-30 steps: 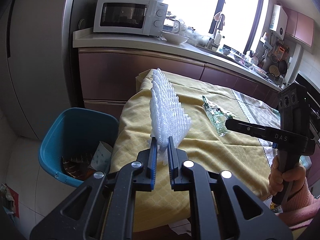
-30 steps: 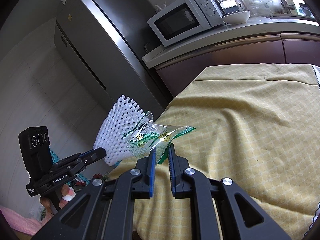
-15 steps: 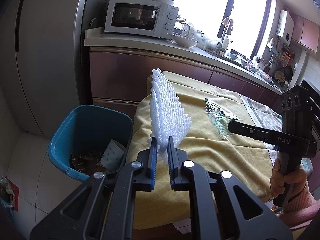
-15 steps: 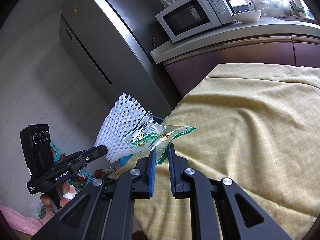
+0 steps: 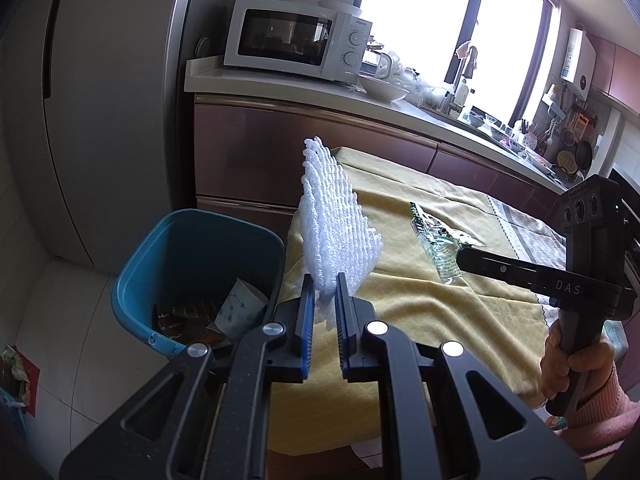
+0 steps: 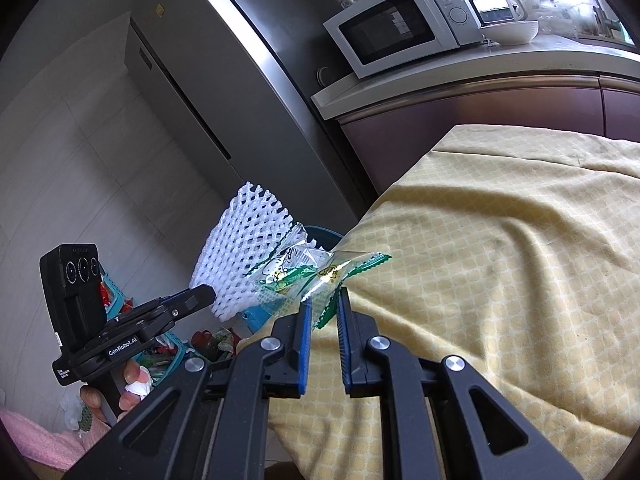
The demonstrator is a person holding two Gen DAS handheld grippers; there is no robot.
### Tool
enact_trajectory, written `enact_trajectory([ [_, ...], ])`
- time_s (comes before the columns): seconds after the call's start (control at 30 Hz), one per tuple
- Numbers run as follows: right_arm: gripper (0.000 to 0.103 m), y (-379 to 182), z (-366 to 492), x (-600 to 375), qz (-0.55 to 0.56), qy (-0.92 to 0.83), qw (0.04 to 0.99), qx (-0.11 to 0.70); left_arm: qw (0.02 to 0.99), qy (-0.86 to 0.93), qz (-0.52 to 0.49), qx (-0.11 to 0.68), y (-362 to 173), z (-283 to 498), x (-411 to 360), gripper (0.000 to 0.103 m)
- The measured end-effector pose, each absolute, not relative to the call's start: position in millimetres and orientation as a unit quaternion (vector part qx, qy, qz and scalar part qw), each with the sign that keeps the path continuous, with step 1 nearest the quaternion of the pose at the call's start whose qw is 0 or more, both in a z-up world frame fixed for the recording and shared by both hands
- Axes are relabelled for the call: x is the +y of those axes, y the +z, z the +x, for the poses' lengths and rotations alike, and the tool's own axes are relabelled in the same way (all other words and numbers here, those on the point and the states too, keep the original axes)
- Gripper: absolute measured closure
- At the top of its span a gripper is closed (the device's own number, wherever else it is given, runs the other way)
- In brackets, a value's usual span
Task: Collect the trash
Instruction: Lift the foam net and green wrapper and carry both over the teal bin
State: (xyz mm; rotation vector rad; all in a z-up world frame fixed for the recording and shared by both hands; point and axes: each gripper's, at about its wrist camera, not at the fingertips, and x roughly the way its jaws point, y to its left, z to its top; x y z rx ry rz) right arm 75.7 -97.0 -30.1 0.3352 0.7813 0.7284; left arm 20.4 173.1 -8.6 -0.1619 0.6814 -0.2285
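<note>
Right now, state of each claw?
Left claw: closed on the white foam net.
Right claw: closed on the green-and-clear wrapper.

The left gripper (image 5: 322, 280) points forward and down, its jaws pinched nearly together. The right gripper (image 6: 323, 300) sits alongside at a like tilt, jaws equally narrow. Each is held by a hand (image 5: 568, 372) gripping its handle, pink sleeve (image 5: 604, 412) at the wrist.
</note>
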Motion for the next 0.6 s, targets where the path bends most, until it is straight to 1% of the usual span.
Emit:
enact_trajectory([
  [0.6,0.092,-30,80,-79,0.151,0.358,0.843,0.373,0.935,-0.09,-0.087,0.332,-10,18,187,0.092],
])
